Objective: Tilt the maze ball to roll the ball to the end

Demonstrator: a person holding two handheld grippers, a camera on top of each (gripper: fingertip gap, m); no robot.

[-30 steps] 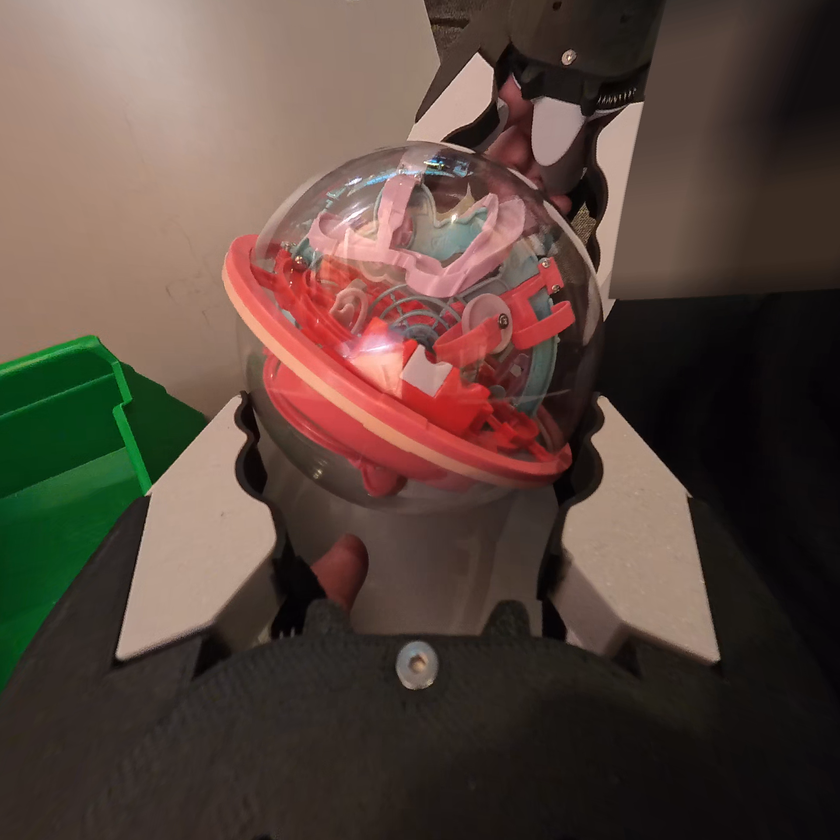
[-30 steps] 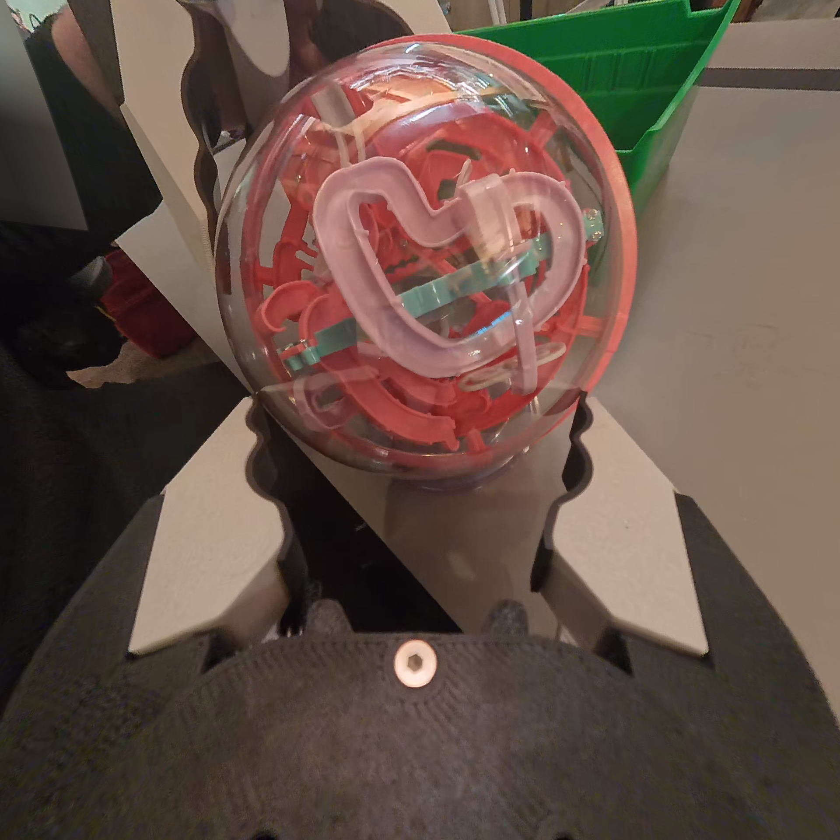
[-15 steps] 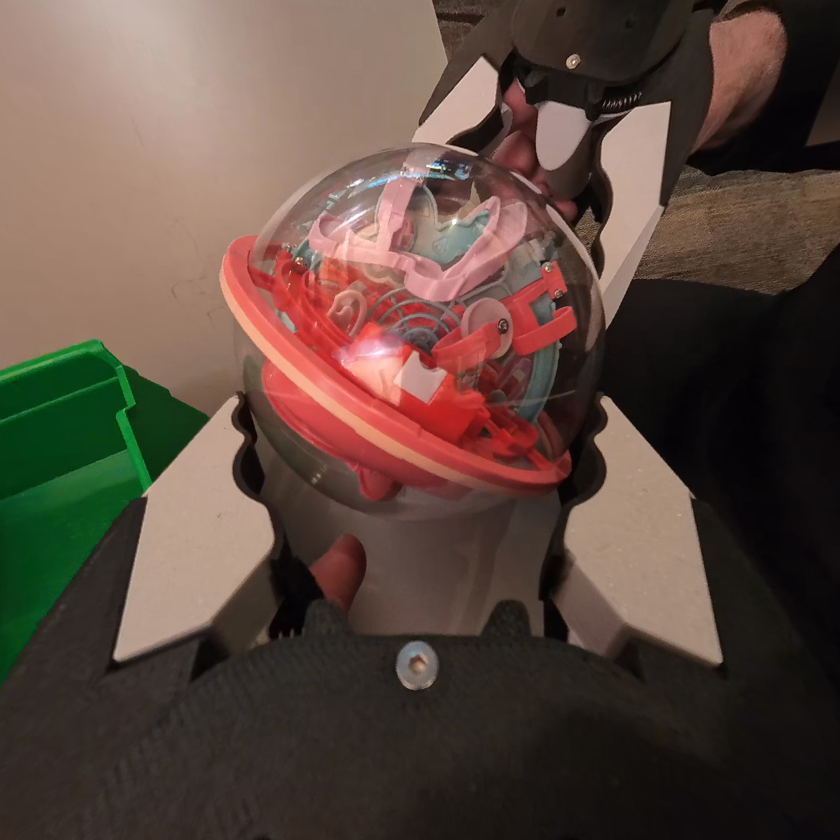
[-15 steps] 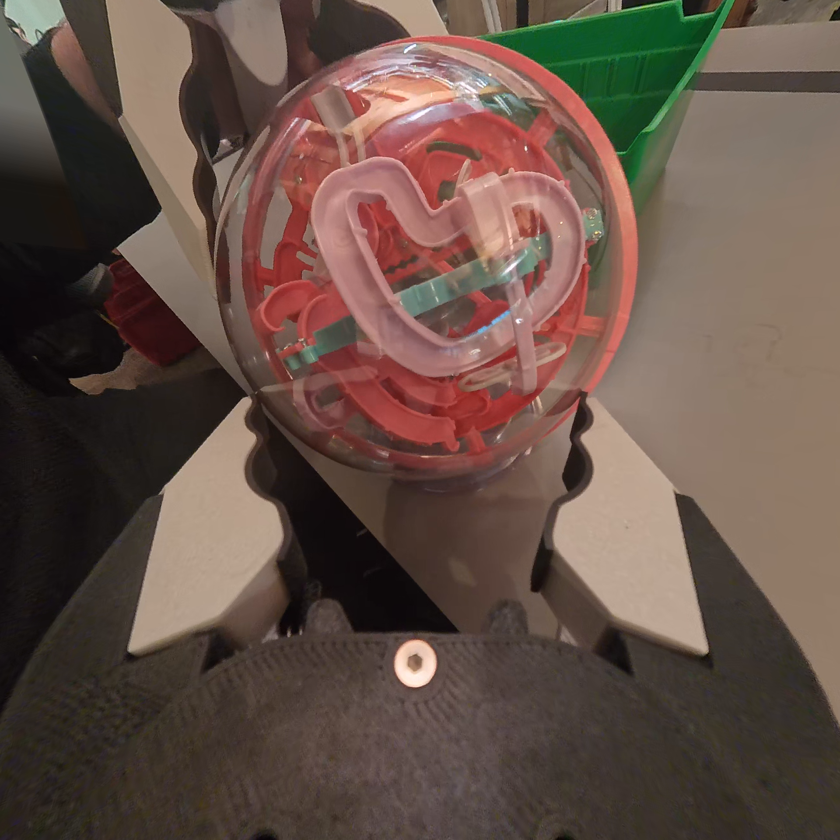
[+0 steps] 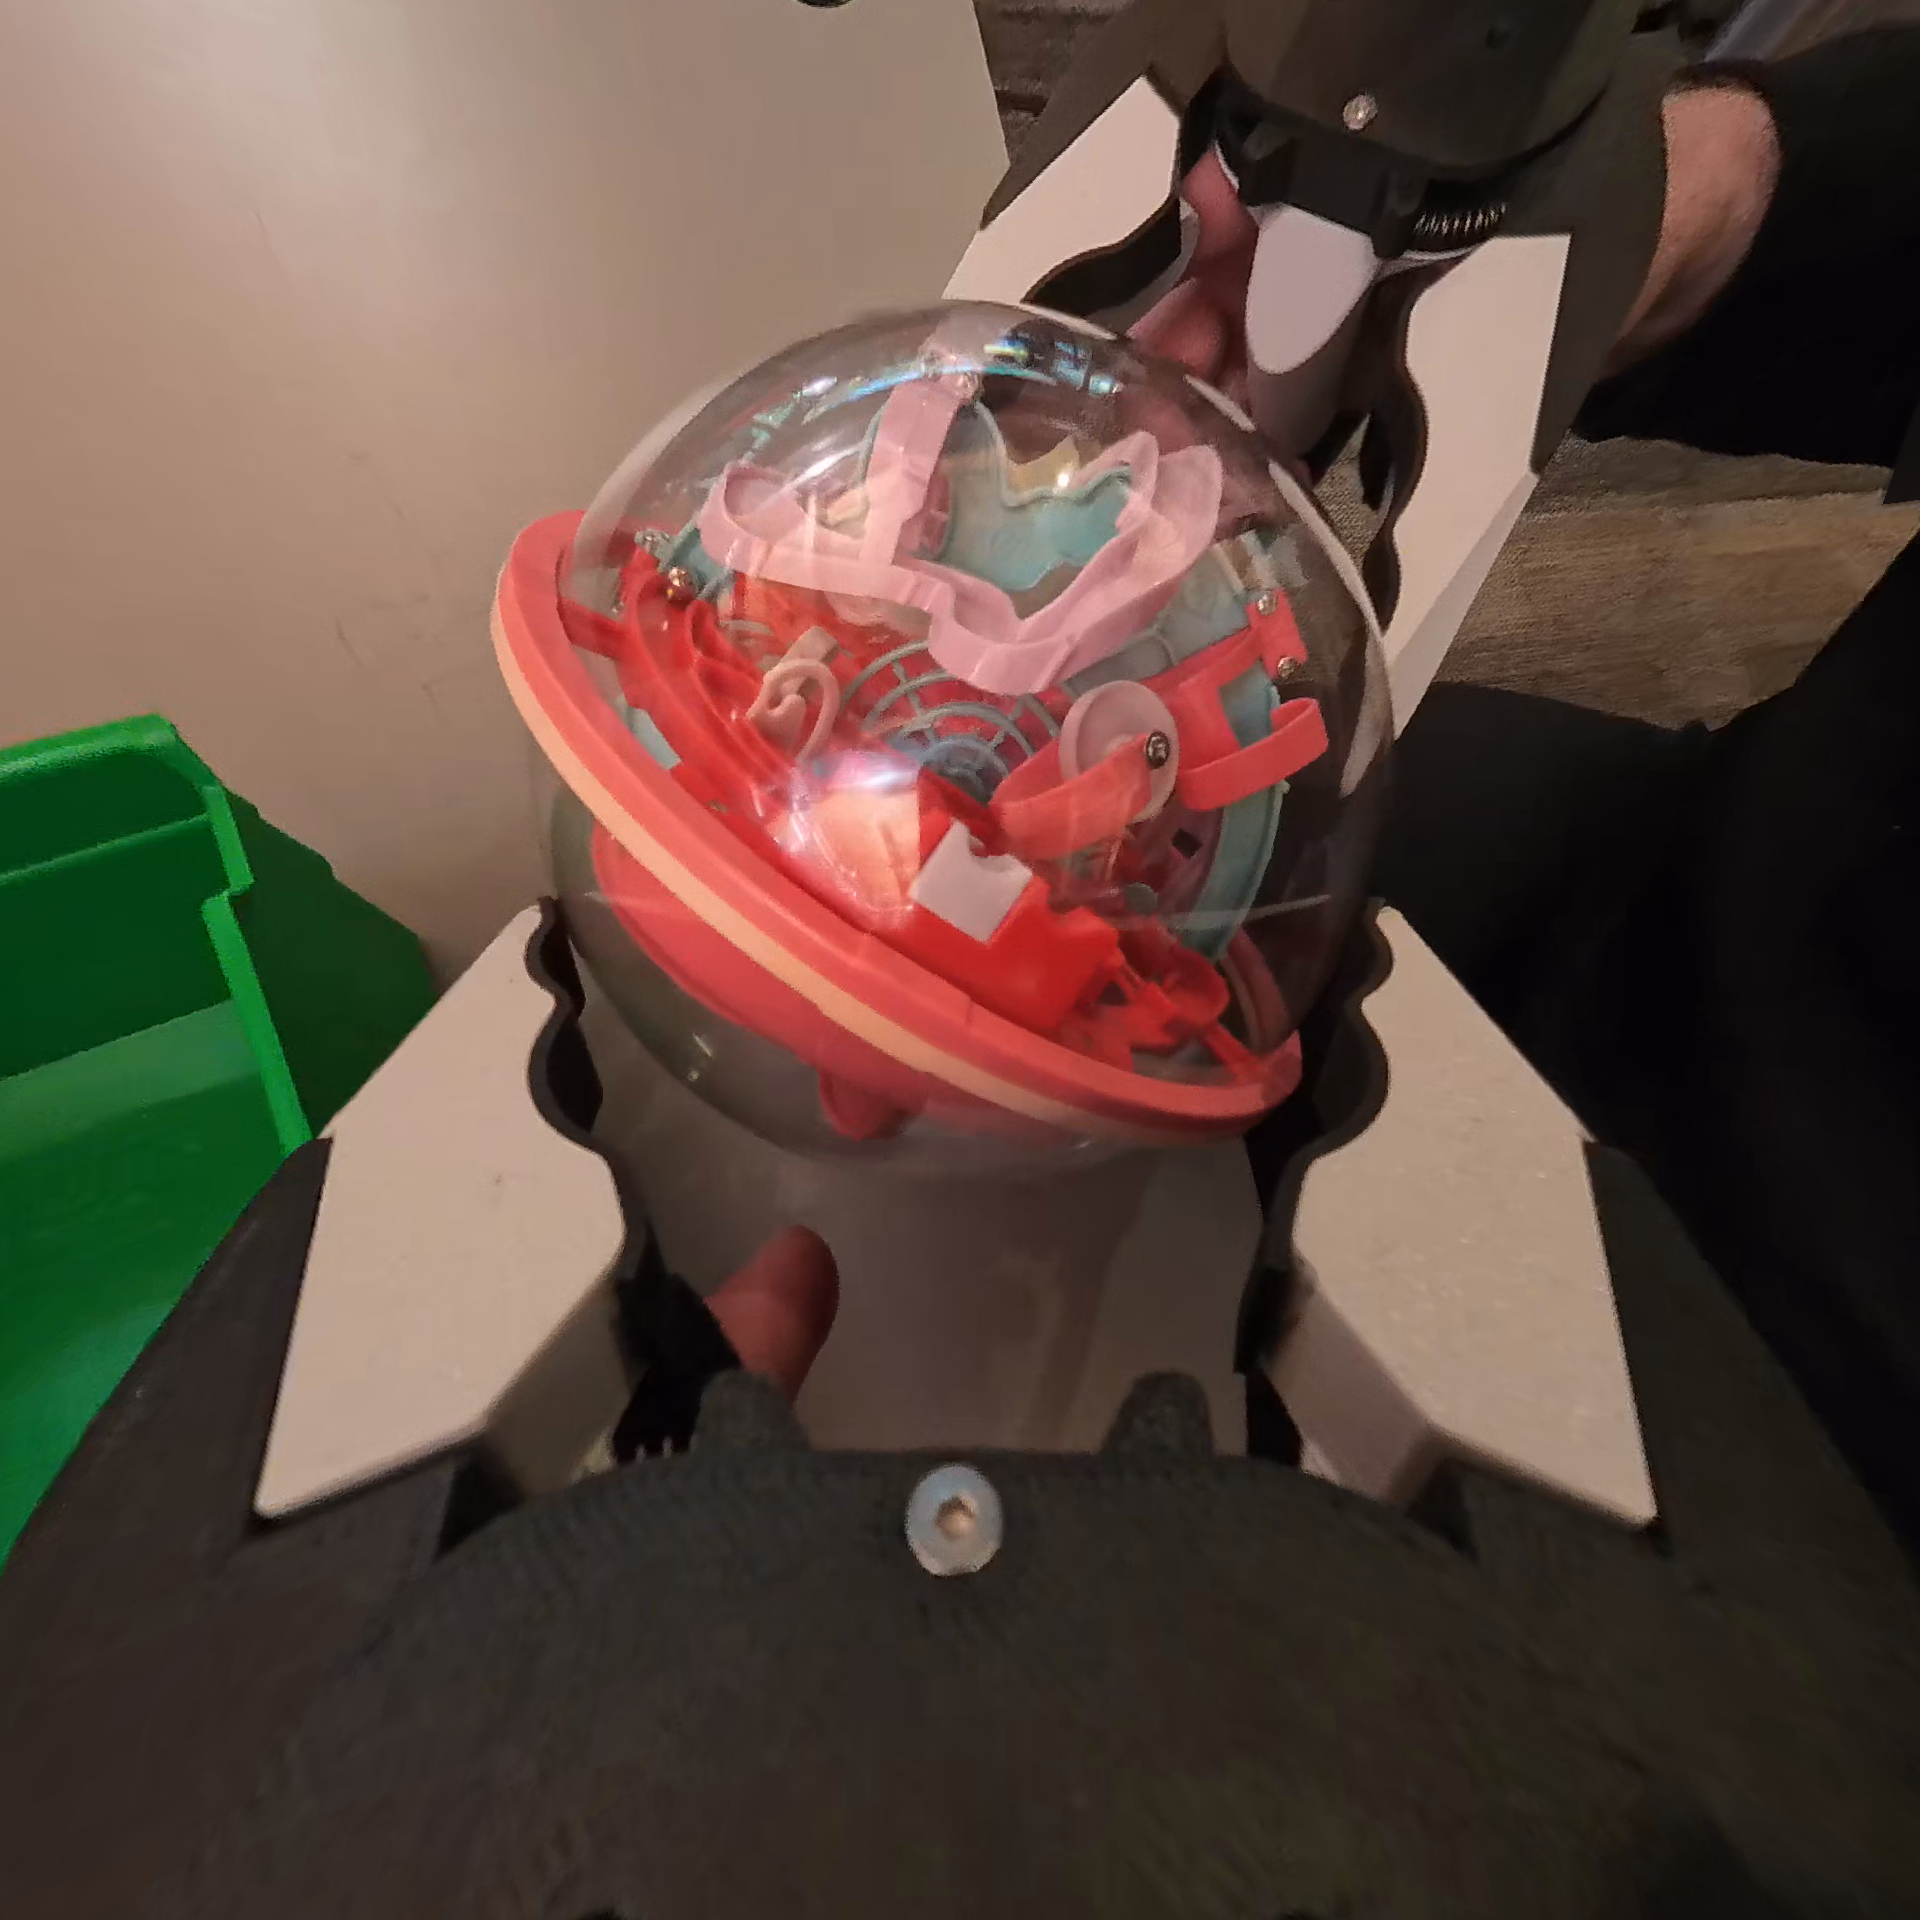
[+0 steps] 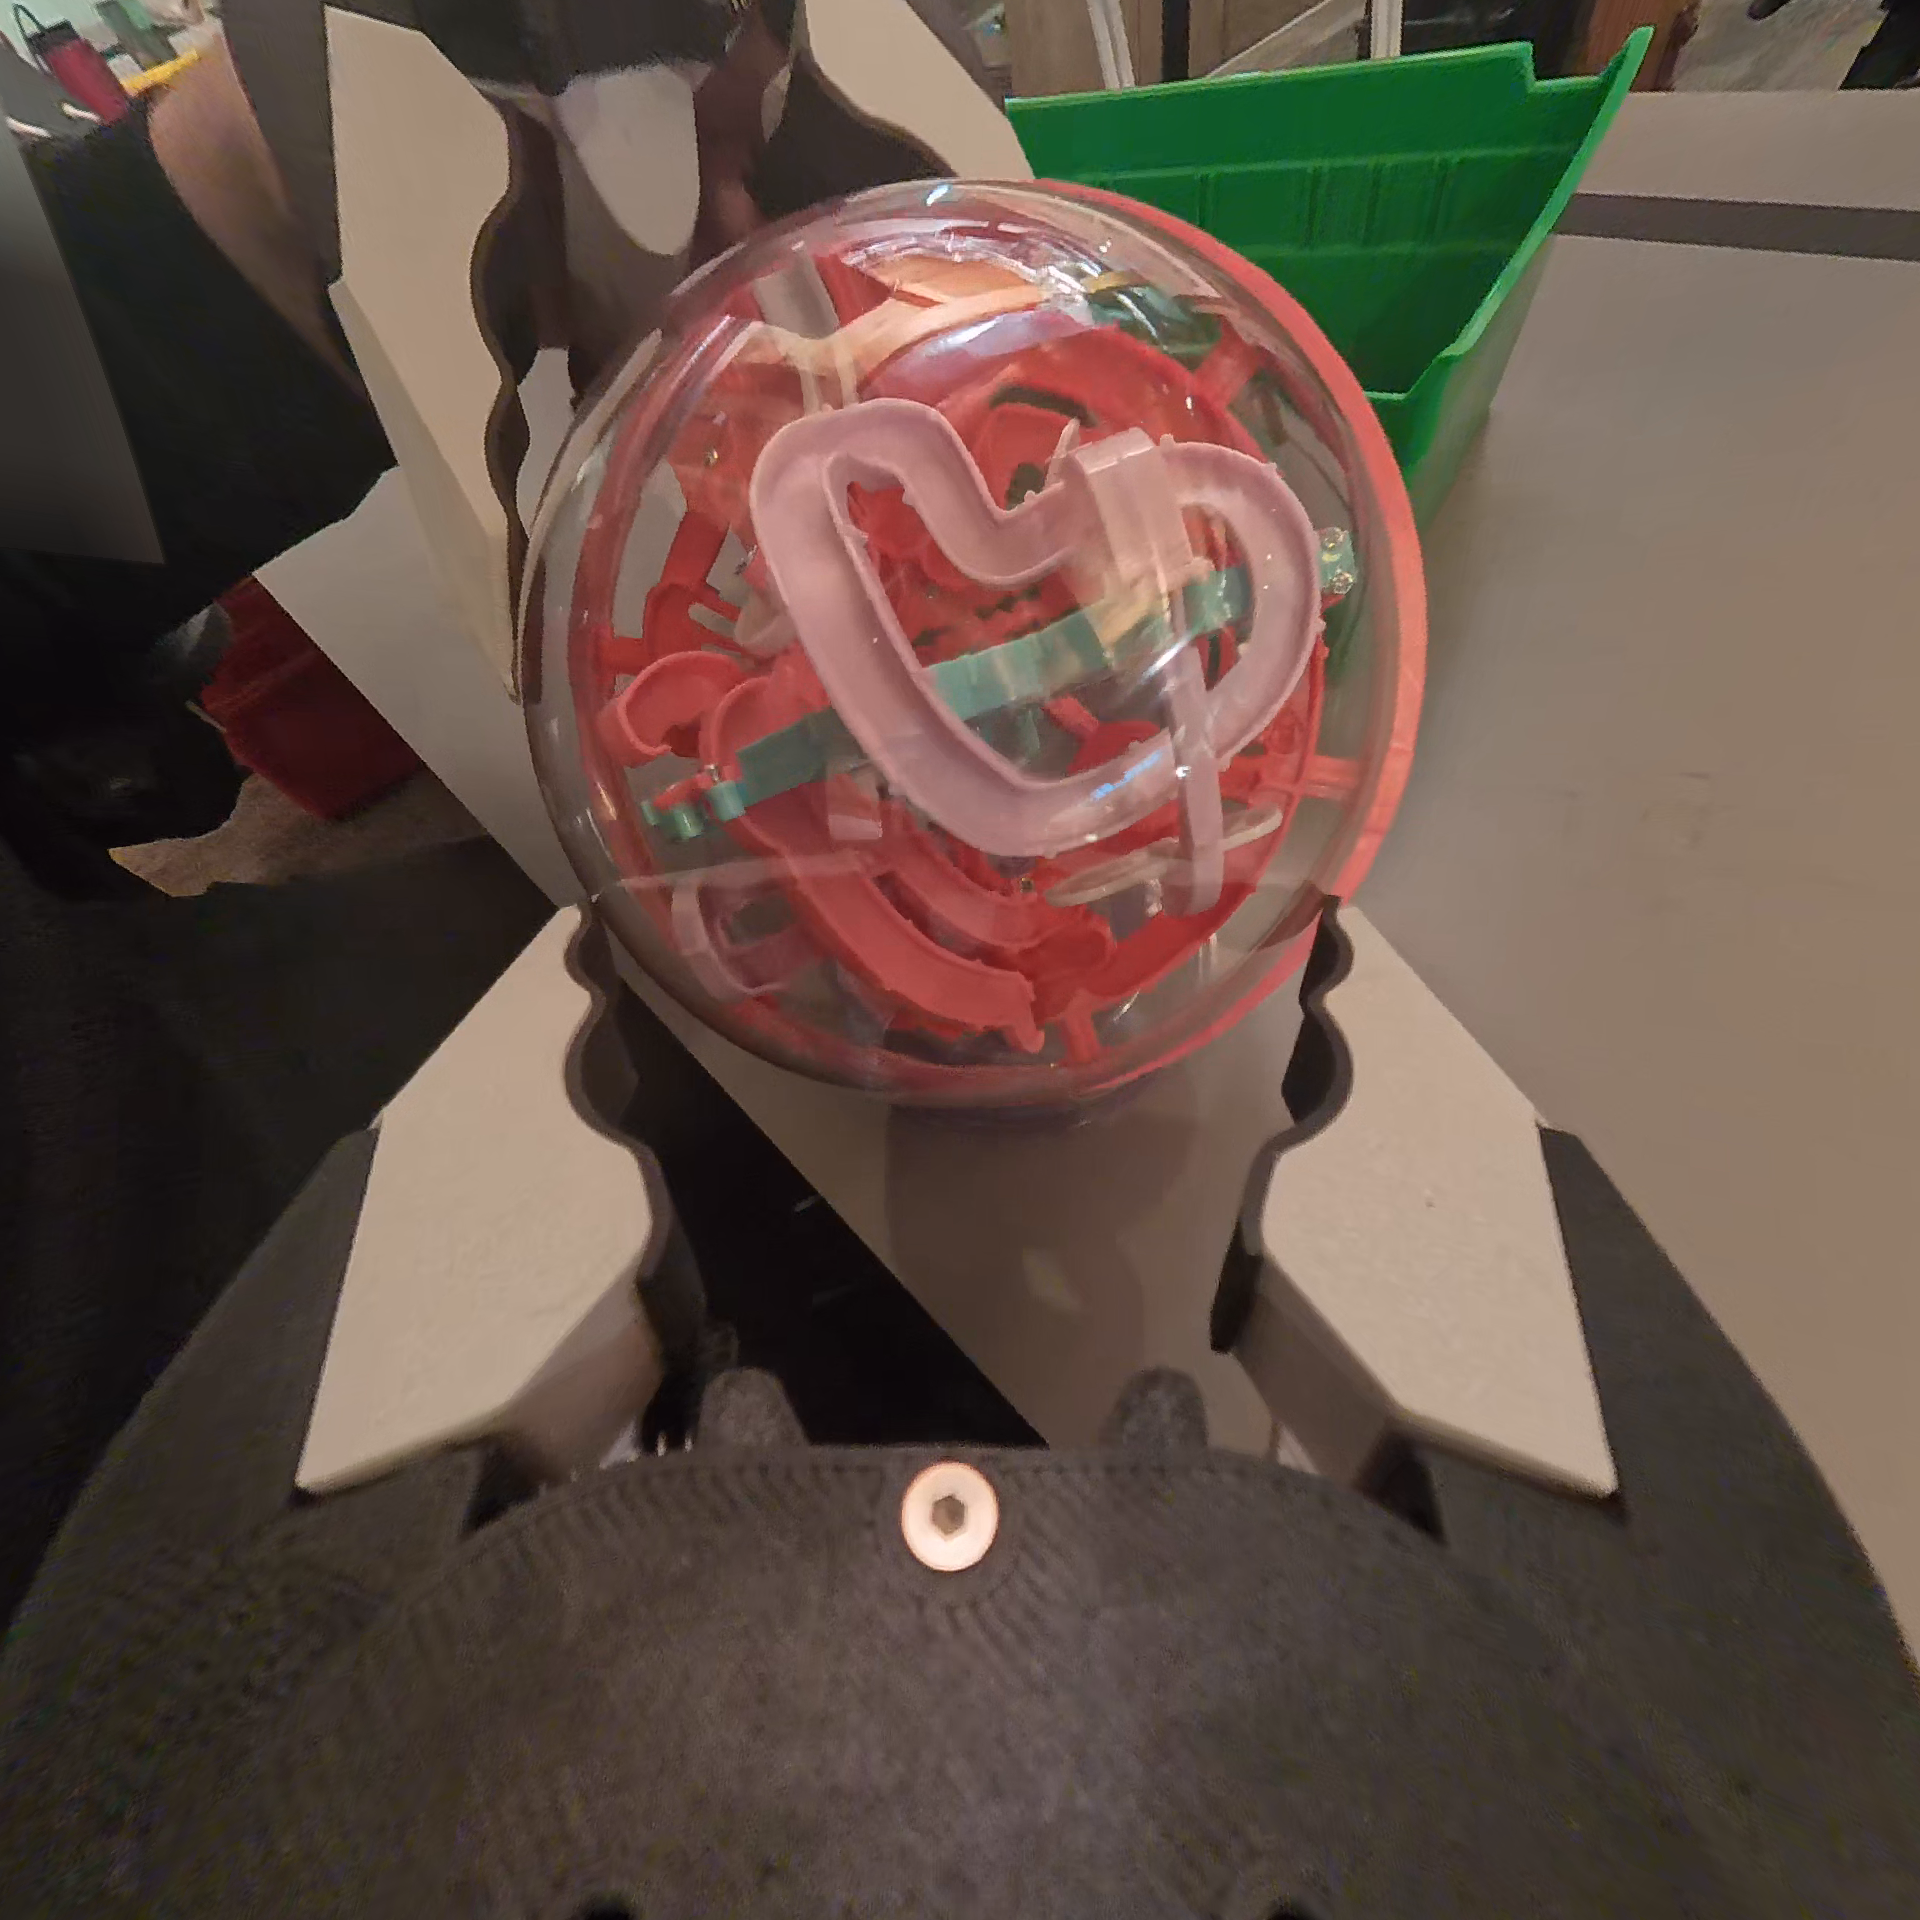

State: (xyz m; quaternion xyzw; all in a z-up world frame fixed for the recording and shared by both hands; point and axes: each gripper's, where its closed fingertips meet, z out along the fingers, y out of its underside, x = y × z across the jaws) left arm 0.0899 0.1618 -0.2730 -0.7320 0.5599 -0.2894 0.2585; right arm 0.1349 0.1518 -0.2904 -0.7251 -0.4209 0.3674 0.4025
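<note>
While both grippers grip it from opposite sides, the maze ball sits lifted above the pale table, clear of its surface. The left gripper has its two white fingers spread wide around the lower part of the clear shell, with their dark wavy inner edges touching it on the left and right. The right gripper holds the ball the same way, one finger pressed on each side. In the left wrist view the right gripper appears at the far side of the ball, with part of a person's hand behind it. The red ring around the ball's middle is tilted, high on the left and low on the right. Inside the shell lie red, teal and pink tracks, including a pink heart-shaped loop. The small ball within cannot be located. A green bin stands on the table, beyond the ball to the right.
</note>
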